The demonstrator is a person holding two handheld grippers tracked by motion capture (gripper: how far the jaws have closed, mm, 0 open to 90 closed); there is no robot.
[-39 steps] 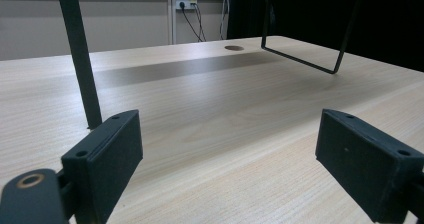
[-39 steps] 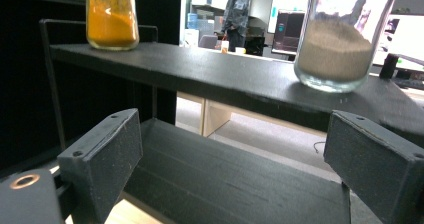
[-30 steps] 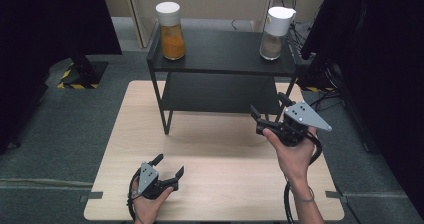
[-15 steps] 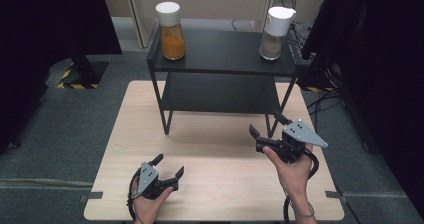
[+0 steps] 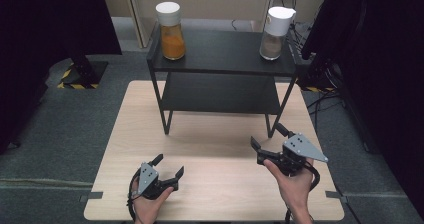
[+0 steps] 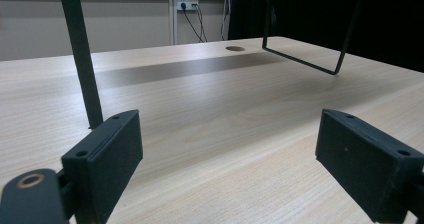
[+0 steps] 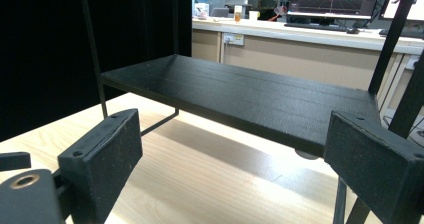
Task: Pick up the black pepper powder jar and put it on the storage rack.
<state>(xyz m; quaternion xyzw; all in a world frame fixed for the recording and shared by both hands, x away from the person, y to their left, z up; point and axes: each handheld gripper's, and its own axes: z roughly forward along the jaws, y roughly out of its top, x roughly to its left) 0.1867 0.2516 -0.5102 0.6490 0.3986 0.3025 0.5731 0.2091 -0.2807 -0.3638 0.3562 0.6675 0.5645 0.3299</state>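
High view: right hand-held gripper [image 5: 265, 137] wide open, empty, above table [image 5: 220, 154]

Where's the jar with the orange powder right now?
In the high view, the orange-powder jar stands upright on the left end of the black shelf's top tier, opposite the white-lidded jar at the right end.

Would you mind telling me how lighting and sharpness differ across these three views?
High view: evenly lit table, dark sides, soft detail. Left gripper view: rack casts a dark band on the table; near jaws blurred. Right gripper view: black left background, shelf fairly sharp.
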